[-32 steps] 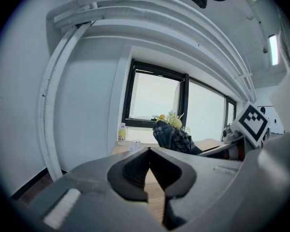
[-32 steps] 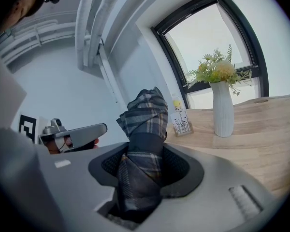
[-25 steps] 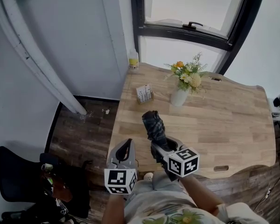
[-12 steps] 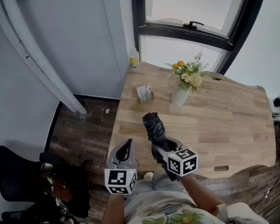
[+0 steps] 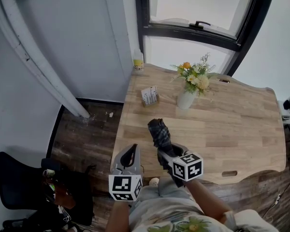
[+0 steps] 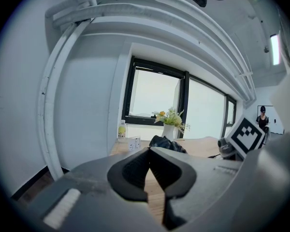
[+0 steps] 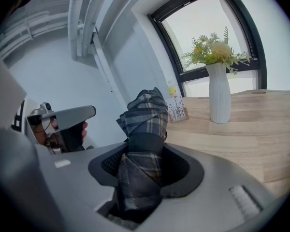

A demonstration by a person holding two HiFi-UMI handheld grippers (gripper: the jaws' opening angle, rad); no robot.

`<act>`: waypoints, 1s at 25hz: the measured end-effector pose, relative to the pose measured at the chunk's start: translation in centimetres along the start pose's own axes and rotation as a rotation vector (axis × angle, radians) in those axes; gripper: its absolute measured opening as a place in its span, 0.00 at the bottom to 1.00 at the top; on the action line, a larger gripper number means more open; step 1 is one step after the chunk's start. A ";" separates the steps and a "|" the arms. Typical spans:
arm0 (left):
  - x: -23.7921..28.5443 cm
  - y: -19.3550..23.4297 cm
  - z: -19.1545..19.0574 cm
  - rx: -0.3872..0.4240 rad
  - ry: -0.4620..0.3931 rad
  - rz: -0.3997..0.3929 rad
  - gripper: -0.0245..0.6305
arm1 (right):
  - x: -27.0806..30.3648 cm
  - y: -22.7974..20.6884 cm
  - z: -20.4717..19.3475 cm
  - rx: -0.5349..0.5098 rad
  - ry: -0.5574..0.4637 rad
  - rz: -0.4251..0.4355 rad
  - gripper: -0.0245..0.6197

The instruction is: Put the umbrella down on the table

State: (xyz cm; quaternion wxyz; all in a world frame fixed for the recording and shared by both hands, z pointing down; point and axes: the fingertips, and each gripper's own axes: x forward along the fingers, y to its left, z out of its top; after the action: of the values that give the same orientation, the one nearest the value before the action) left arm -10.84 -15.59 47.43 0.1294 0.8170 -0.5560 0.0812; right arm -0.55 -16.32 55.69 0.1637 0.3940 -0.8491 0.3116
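A folded dark plaid umbrella (image 5: pixel 159 132) sticks out forward from my right gripper (image 5: pixel 165 151), which is shut on its lower part, near the front of the wooden table (image 5: pixel 232 124). In the right gripper view the umbrella (image 7: pixel 145 115) fills the space between the jaws of the right gripper (image 7: pixel 144 153) and points up and away. My left gripper (image 5: pixel 130 153) is beside it at the table's front left edge, shut with nothing in it. The left gripper (image 6: pixel 149 151) shows its tips together, with the umbrella (image 6: pixel 166 143) just beyond them.
A white vase of flowers (image 5: pixel 186 99) stands at the table's back middle, and a small card holder (image 5: pixel 149 96) sits left of it. A bottle (image 5: pixel 138 62) stands at the back left corner by the window. A dark chair (image 5: pixel 14 178) is on the floor at the left.
My right gripper has sunk a little toward the table with the umbrella in it. The left gripper has stayed where it was.
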 end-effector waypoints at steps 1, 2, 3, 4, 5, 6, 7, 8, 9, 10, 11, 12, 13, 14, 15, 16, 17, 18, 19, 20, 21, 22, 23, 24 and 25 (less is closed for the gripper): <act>0.0 0.0 0.0 0.000 0.001 -0.001 0.04 | 0.0 -0.1 -0.1 0.002 0.004 -0.002 0.34; 0.0 0.0 -0.1 0.001 0.003 -0.002 0.04 | 0.1 -0.1 -0.3 0.003 0.008 -0.004 0.34; 0.0 -0.1 -0.1 0.002 0.004 -0.004 0.04 | 0.1 -0.2 -0.4 0.004 0.011 -0.007 0.34; 0.0 -0.1 -0.1 0.002 0.005 -0.005 0.04 | 0.2 -0.3 -0.5 0.005 0.014 -0.009 0.34; 0.0 -0.1 -0.1 0.002 0.006 -0.006 0.04 | 0.3 -0.4 -0.7 0.006 0.017 -0.011 0.34; 0.0 0.0 -0.2 0.002 0.007 -0.006 0.04 | 0.3 -0.5 -0.8 0.007 0.021 -0.013 0.34; 0.0 0.0 -0.2 0.003 0.008 -0.007 0.04 | 0.4 -0.6 -0.9 0.008 0.025 -0.015 0.34; 0.0 0.0 -0.2 0.002 0.009 -0.007 0.04 | 0.4 -0.6 -1.1 0.008 0.028 -0.017 0.34; 0.0 0.0 -0.2 0.002 0.010 -0.008 0.04 | 0.5 -0.7 -1.2 0.008 0.032 -0.019 0.34; 0.0 0.0 -0.2 0.002 0.010 -0.008 0.04 | 0.6 -0.8 -1.4 0.009 0.036 -0.021 0.34; 0.0 0.0 -0.2 0.001 0.011 -0.009 0.04 | 0.7 -0.8 -1.5 0.009 0.040 -0.023 0.34; 0.0 0.0 -0.2 0.001 0.011 -0.010 0.04 | 0.8 -0.9 -1.7 0.009 0.044 -0.024 0.34; 0.0 0.0 -0.2 0.001 0.011 -0.011 0.04 | 0.8 -0.9 -1.8 0.009 0.049 -0.026 0.34; 0.0 -0.1 -0.2 0.001 0.011 -0.013 0.04 | 0.9 -1.0 -2.0 0.010 0.055 -0.027 0.34; 0.0 -0.1 -0.3 0.001 0.013 -0.013 0.04 | 1.1 -1.0 -2.2 0.010 0.062 -0.028 0.34; 0.0 -0.1 -0.3 0.000 0.014 -0.014 0.04 | 1.2 -1.1 -2.4 0.010 0.069 -0.029 0.34; 0.0 -0.1 -0.4 0.000 0.015 -0.014 0.04 | 1.3 -1.2 -2.6 0.011 0.076 -0.030 0.34; 0.0 -0.1 -0.4 0.000 0.016 -0.014 0.04 | 1.5 -1.3 -2.8 0.012 0.083 -0.032 0.34; 0.0 0.0 -0.5 0.001 0.017 -0.014 0.04 | 1.6 -1.4 -3.0 0.013 0.089 -0.033 0.34; 0.0 0.1 -0.5 0.002 0.019 -0.014 0.04 | 1.8 -1.5 -3.2 0.016 0.095 -0.035 0.34; -0.1 0.1 -0.5 0.002 0.021 -0.013 0.04 | 1.9 -1.6 -3.3 0.018 0.101 -0.038 0.34; -0.1 0.2 -0.6 0.001 0.022 -0.012 0.04 | 2.0 -1.7 -3.5 0.021 0.107 -0.041 0.34; -0.1 0.3 -0.6 0.000 0.023 -0.010 0.04 | 2.1 -1.8 -3.8 0.023 0.113 -0.043 0.34; -0.1 0.4 -0.7 0.000 0.024 -0.008 0.04 | 2.2 -2.0 -4.0 0.025 0.118 -0.045 0.35; -0.2 0.5 -0.7 -0.001 0.025 -0.006 0.04 | 2.3 -2.0 -4.2 0.027 0.124 -0.046 0.34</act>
State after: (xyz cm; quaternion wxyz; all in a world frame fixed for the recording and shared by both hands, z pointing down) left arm -11.33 -15.39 48.13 0.1370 0.8176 -0.5519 0.0909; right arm -0.32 -15.87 60.93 0.2180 0.3953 -0.8238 0.3429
